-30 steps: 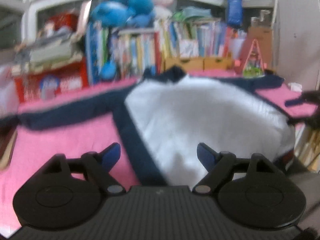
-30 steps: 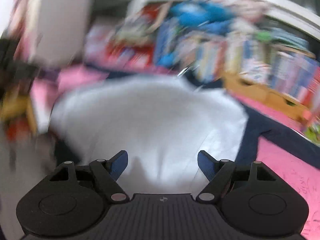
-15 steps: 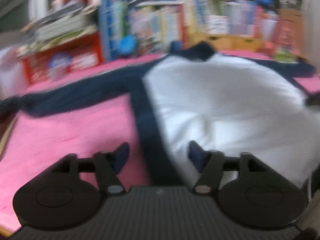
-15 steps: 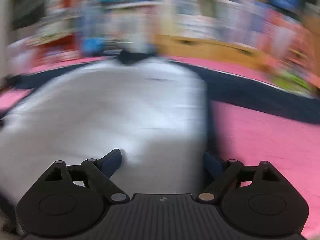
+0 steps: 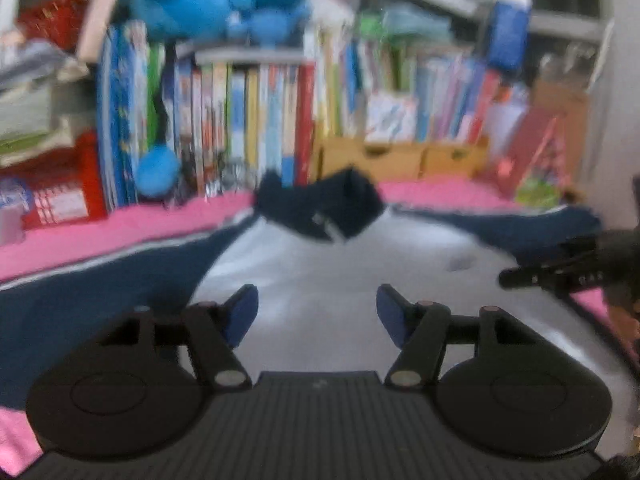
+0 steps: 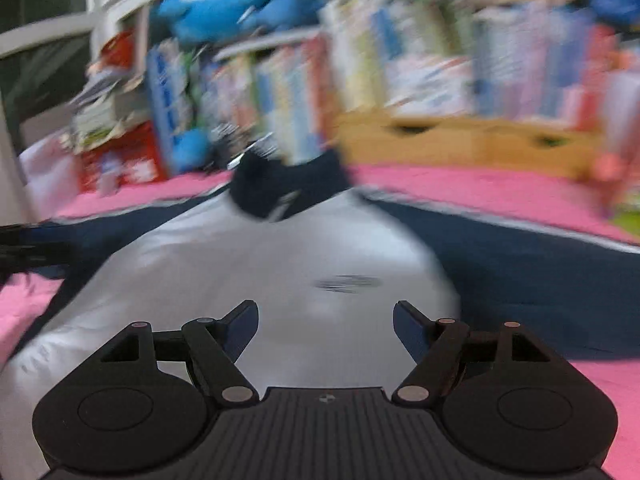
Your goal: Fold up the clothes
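Two grippers hover low over one white jacket (image 5: 360, 272) with navy sleeves, spread flat on the pink worktop (image 5: 100, 232), collar (image 5: 320, 204) at twelve o'clock toward the bookshelf (image 5: 248, 116). At nine o'clock, the left gripper (image 5: 316, 314) has its jaws spread but closing, only white cloth below and nothing pinched between them. Over at three o'clock, the right gripper (image 6: 324, 326) is closing too, jaws still wide above the white chest panel, gripping nothing.
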